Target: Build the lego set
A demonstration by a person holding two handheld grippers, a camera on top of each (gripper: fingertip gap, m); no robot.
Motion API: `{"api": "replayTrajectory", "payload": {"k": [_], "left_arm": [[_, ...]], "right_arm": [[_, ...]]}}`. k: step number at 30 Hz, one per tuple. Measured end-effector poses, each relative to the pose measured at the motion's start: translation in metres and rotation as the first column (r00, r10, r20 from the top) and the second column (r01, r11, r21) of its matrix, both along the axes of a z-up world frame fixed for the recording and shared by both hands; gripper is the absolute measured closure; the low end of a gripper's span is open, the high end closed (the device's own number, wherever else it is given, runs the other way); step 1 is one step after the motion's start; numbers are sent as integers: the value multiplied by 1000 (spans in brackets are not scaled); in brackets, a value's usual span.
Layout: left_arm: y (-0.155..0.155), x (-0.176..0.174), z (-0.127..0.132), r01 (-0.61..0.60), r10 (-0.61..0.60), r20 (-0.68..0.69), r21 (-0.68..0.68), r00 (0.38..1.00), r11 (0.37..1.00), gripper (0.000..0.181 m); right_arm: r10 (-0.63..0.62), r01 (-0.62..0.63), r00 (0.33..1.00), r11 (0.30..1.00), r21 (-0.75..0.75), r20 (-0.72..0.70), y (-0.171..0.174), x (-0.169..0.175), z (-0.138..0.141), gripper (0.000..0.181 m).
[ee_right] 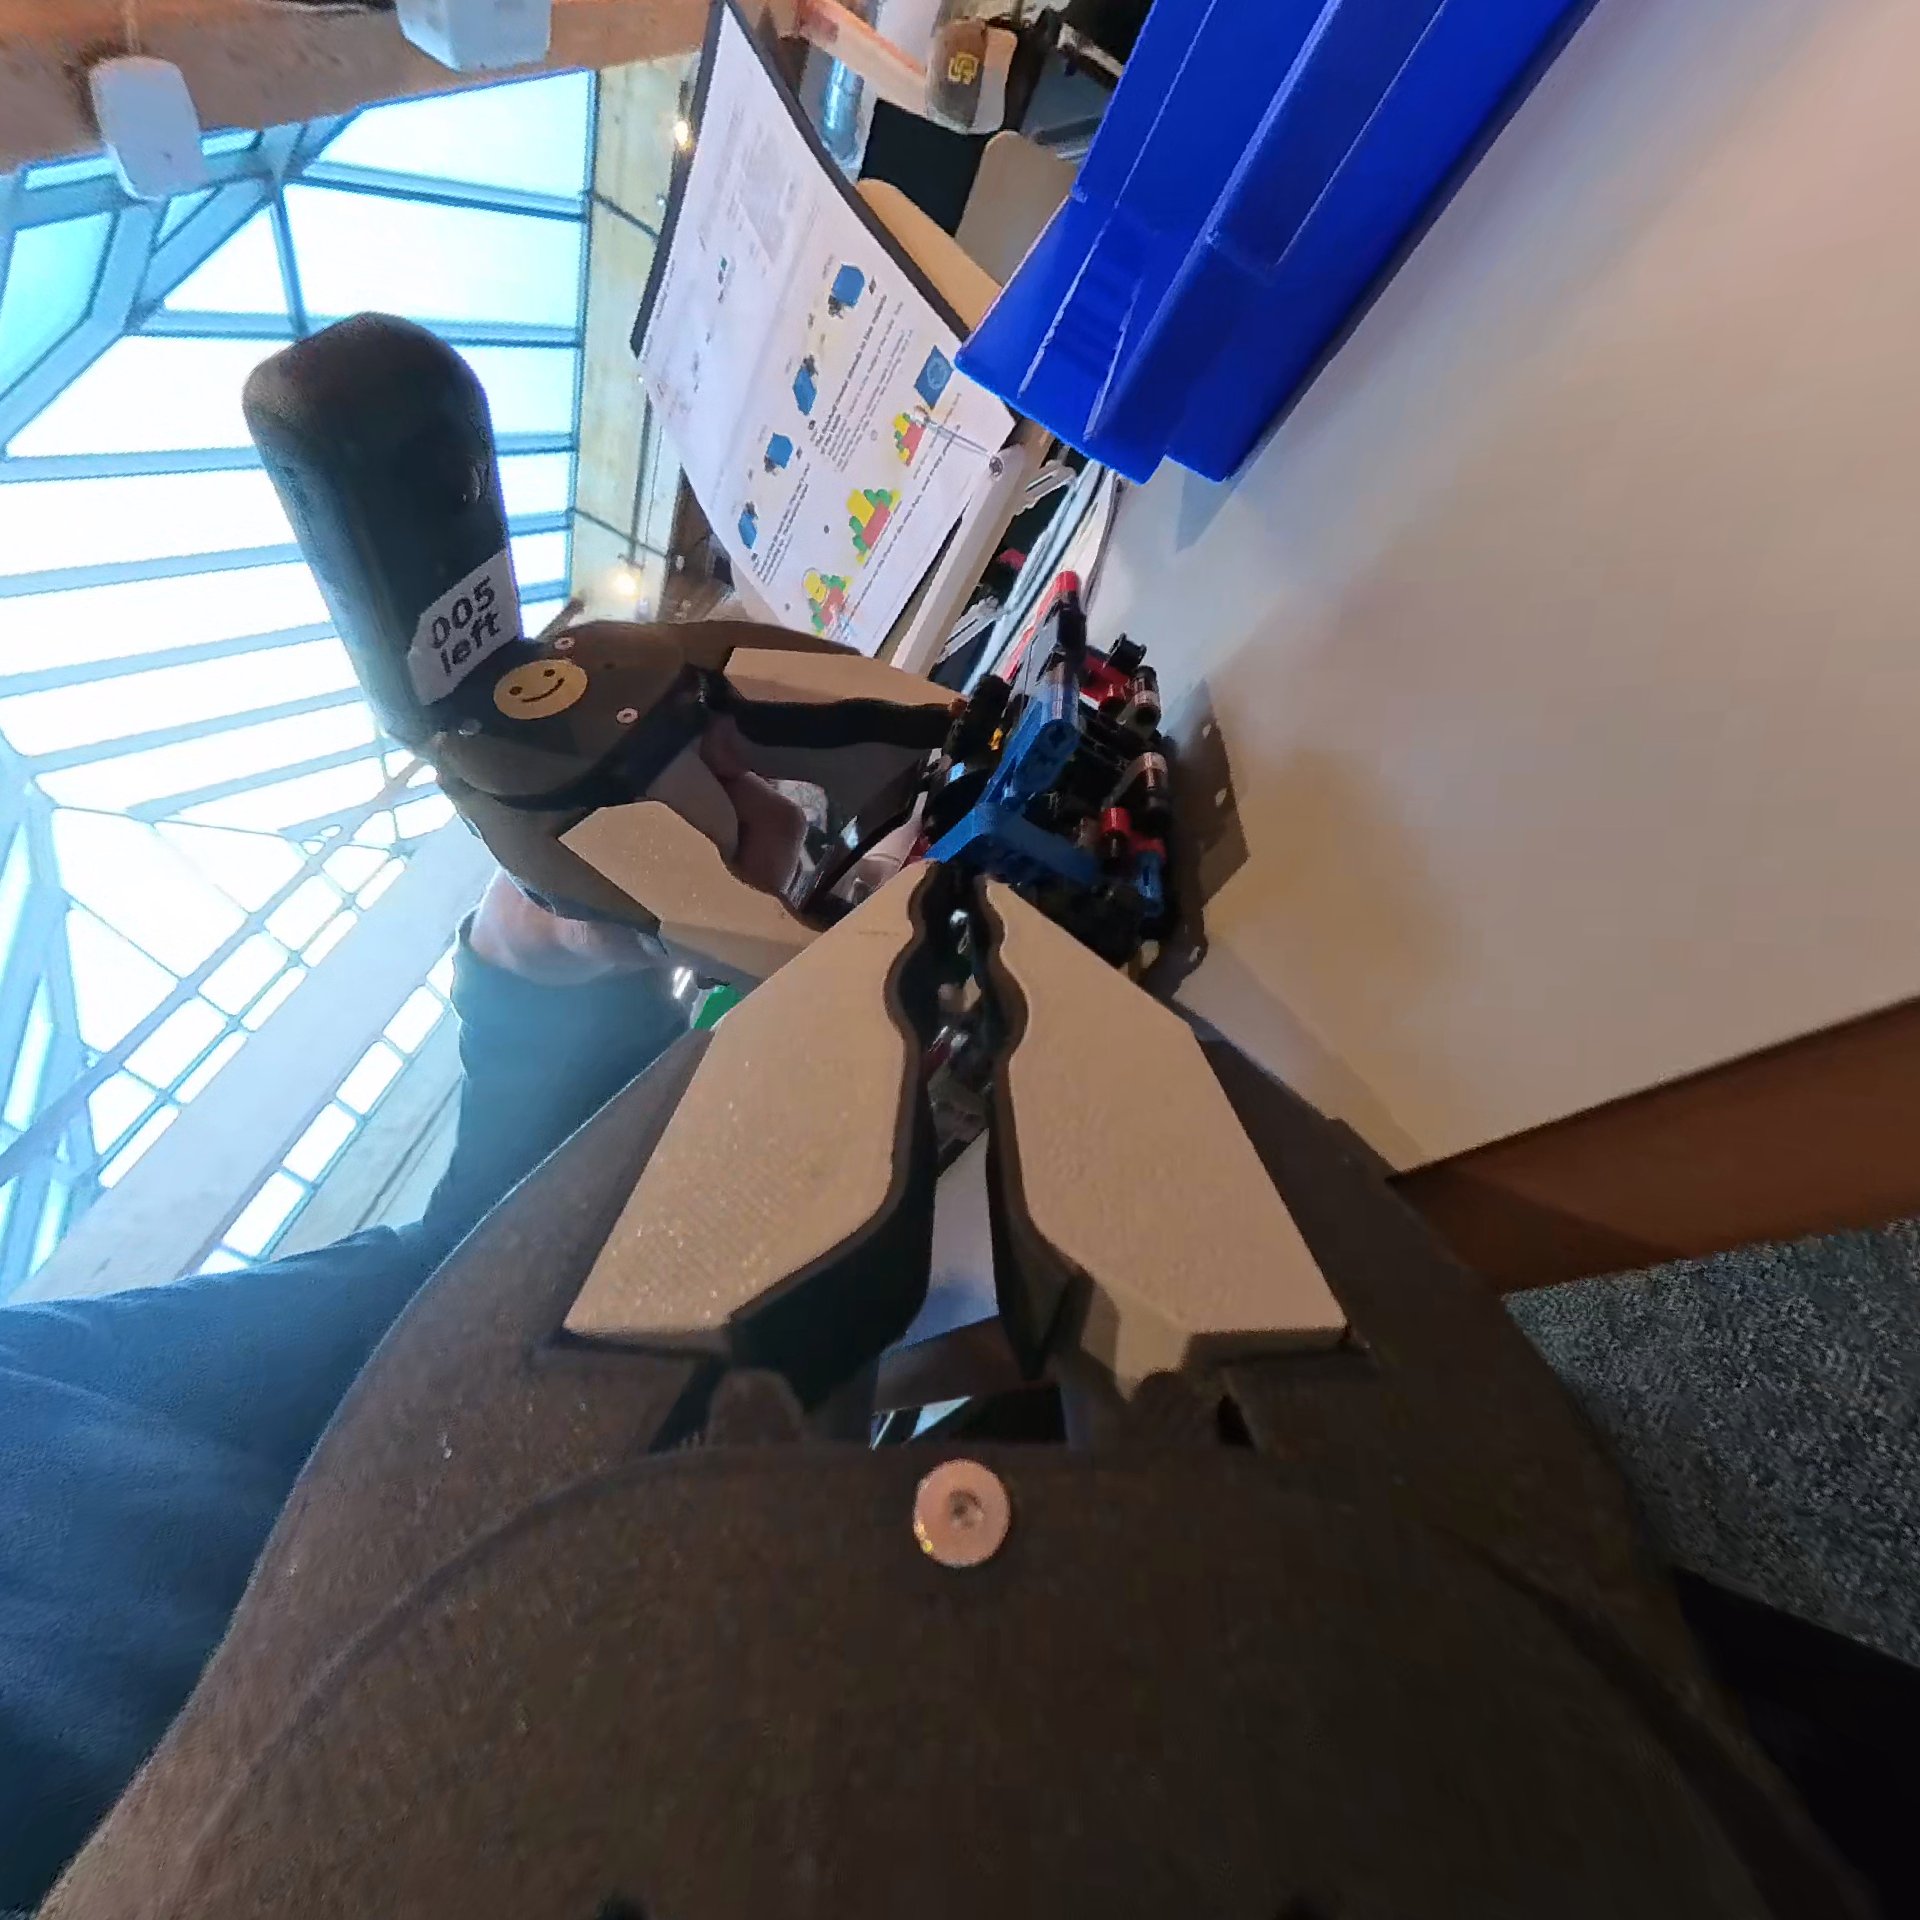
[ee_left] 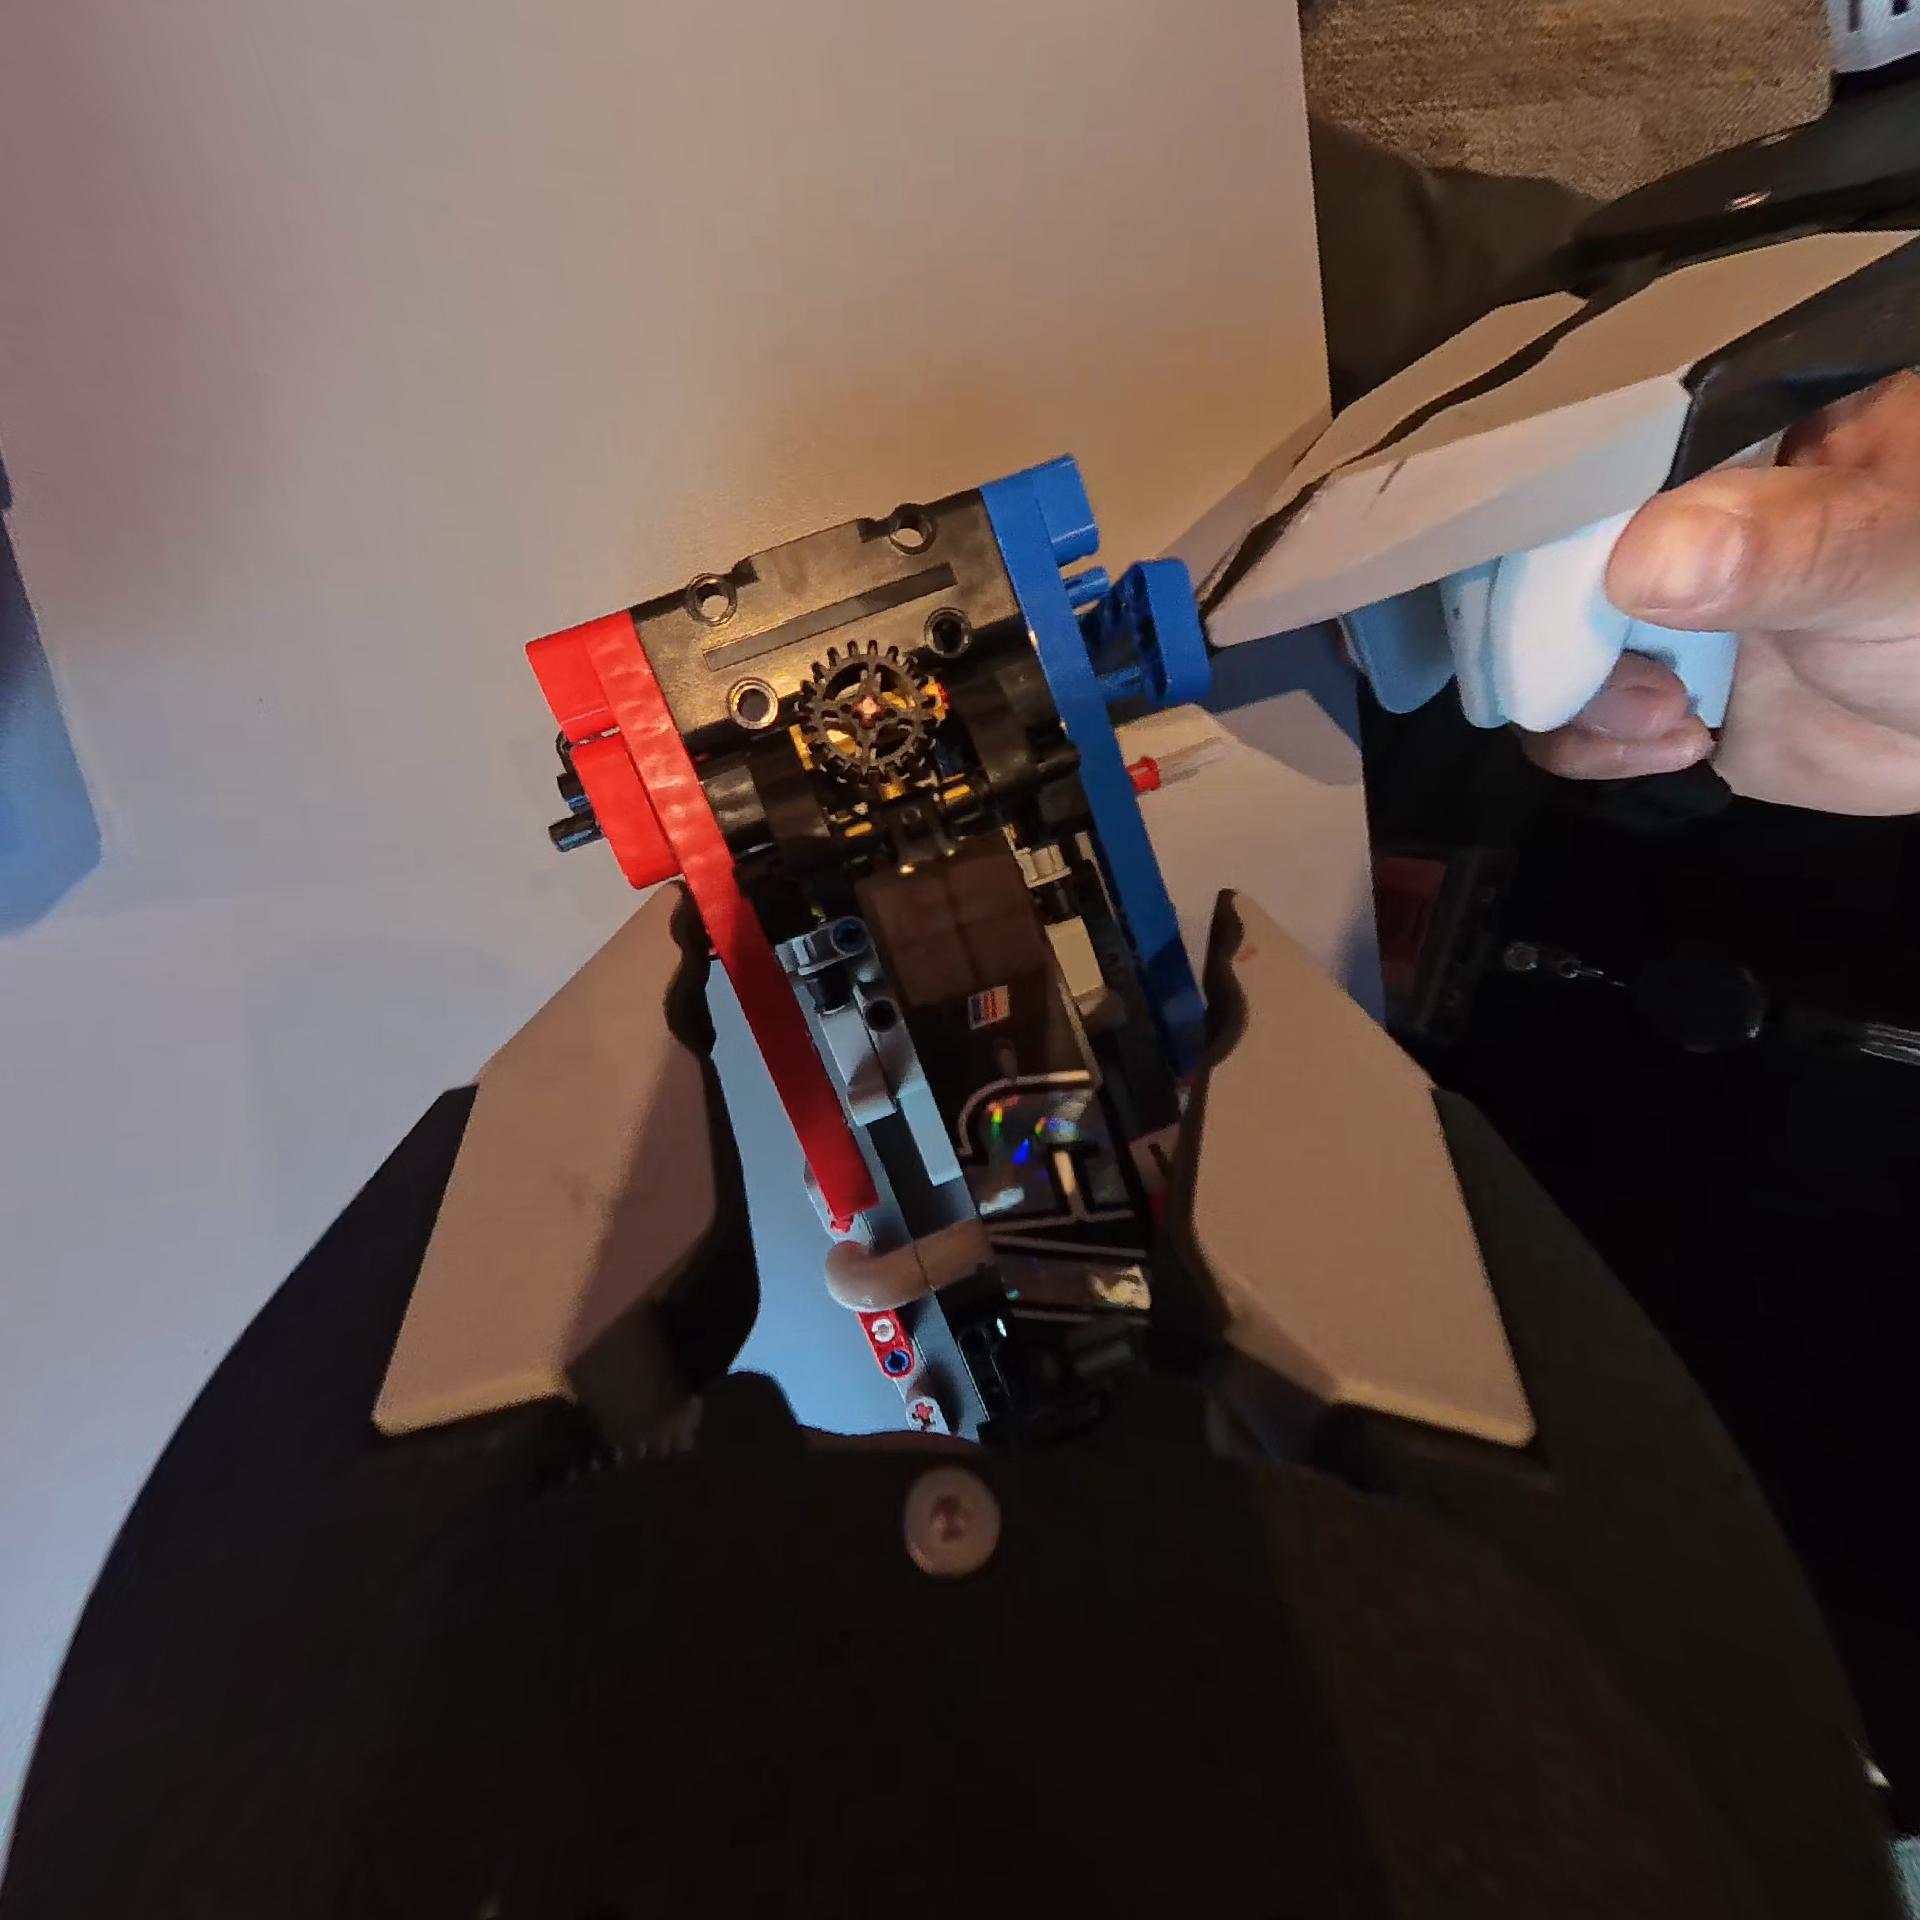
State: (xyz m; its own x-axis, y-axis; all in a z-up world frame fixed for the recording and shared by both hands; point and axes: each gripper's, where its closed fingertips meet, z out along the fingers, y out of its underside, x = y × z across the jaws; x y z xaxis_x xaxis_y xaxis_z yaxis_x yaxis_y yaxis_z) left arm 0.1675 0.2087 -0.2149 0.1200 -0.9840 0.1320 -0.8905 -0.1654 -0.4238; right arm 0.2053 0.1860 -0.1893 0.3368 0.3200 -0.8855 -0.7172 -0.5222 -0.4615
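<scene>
The left gripper point(ee_left: 951, 1039) has its two grey fingers spread wide around the lower body of the lego model point(ee_left: 883, 831), one finger against the long red beam point(ee_left: 748, 956) on one flank and the other against the blue beam point(ee_left: 1101, 790) on the opposite flank, so the model sits clamped between them above the white table point(ee_left: 312, 520). At the model's far end a black panel point(ee_left: 831, 613) carries a small dark gear point(ee_left: 868, 717), and a black pin point(ee_left: 577, 826) juts out past the red side. From the right comes the right gripper point(ee_left: 1210, 623), held in a person's hand point(ee_left: 1787, 613); its jaws are nearly together, leaving only a thin dark gap, and their tips meet a small blue connector piece point(ee_left: 1148, 634) that sticks out from the blue beam. Whether they actually pinch that piece or merely press on it, I cannot tell. From the right wrist camera the same narrow gap shows between the fingers point(ee_right: 1091, 1091), pointed at the blue part of the model by the table. Farther along the table stand a blue bin point(ee_right: 1226, 229) and a propped instruction sheet point(ee_right: 810, 364).
</scene>
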Motion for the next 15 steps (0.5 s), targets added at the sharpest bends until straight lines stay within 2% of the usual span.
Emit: {"api": "replayTrajectory", "payload": {"k": [4, 8, 10, 12, 15], "left_arm": [[4, -5, 5, -38, 38, 6, 39, 999, 999, 87], [8, -7, 26, -97, 91, 85, 69, 992, 993, 90], [4, -5, 46, -107, 90, 162, 102, 983, 989, 107], [-16, 5, 62, -55, 25, 244, 117, 969, 992, 128], [-41, 22, 57, 8, -34, 251, 104, 967, 995, 134]], "right_arm": [[30, -30, 999, 999, 16, -18, -3, -2, 3, 181], [56, -56, 998, 997, 48, -1, -10, -3, 10, 181], [67, -68, 998, 995, 68, 17, -12, -3, 15, 181], [80, -84, 996, 992, 95, 45, -15, -4, 19, 181], [103, -110, 993, 985, 131, 57, -18, -6, 28, 181]]}}
